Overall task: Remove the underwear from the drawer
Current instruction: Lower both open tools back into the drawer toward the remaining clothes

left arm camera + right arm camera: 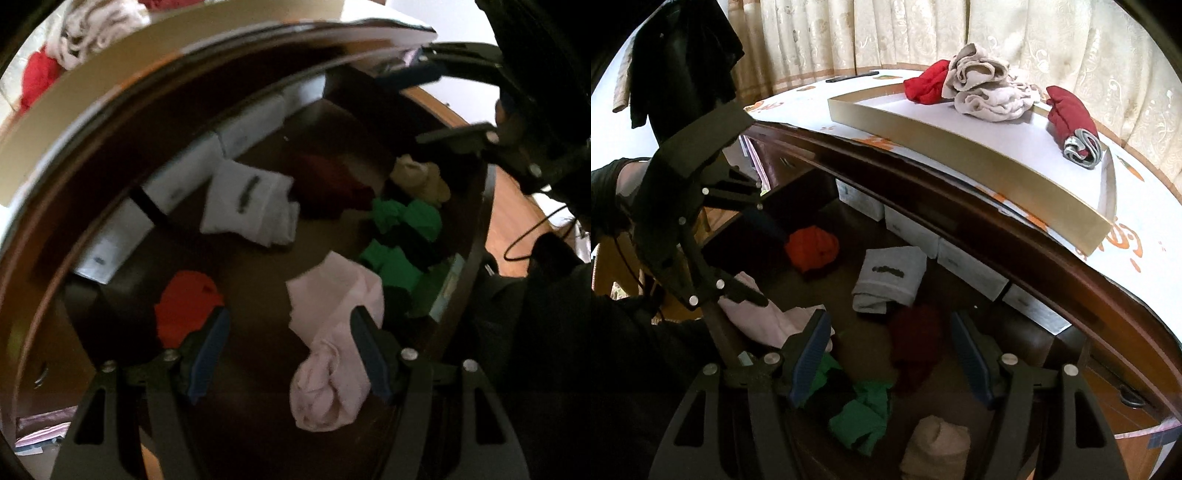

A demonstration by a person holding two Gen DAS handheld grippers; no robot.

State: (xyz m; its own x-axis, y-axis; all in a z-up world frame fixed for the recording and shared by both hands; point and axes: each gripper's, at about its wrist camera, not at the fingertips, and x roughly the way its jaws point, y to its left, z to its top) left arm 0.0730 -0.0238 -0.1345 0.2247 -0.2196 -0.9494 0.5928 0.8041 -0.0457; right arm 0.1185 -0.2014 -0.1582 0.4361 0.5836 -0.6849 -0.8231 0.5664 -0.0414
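- The left gripper points steeply down into the open wooden drawer, its jaws standing well apart and holding nothing.
- In the left wrist view a pale pink piece of underwear lies on the drawer floor at about 6 o'clock. It sits mostly inside the gap of the jaws, and its right edge runs under the right finger; whether that pad touches the cloth cannot be told.
- An orange-red piece lies at 8 o'clock, partly behind the left finger.
- A folded white garment with a dark mark lies just above centre at 12 o'clock, a dark maroon piece at 1 o'clock beside it.
- Green and black bunched pieces sit at 3 o'clock against the drawer's side, with a beige piece just above them at 2 o'clock.
- White boxes line the drawer's back wall from 9 to 11 o'clock.
- The right gripper hangs over the same drawer, tilted downward, jaws open and empty; the maroon piece lies below the gap between them.
- In the right wrist view the left gripper reaches in at 9 o'clock, its lower finger over the pink underwear.
- On the top of the dresser at 1 o'clock stands a shallow gold-rimmed tray with a white floor. It holds a bright red piece, a crumpled beige garment and a rolled dark red piece with a grey band.
- A patterned curtain hangs behind at 12 o'clock.
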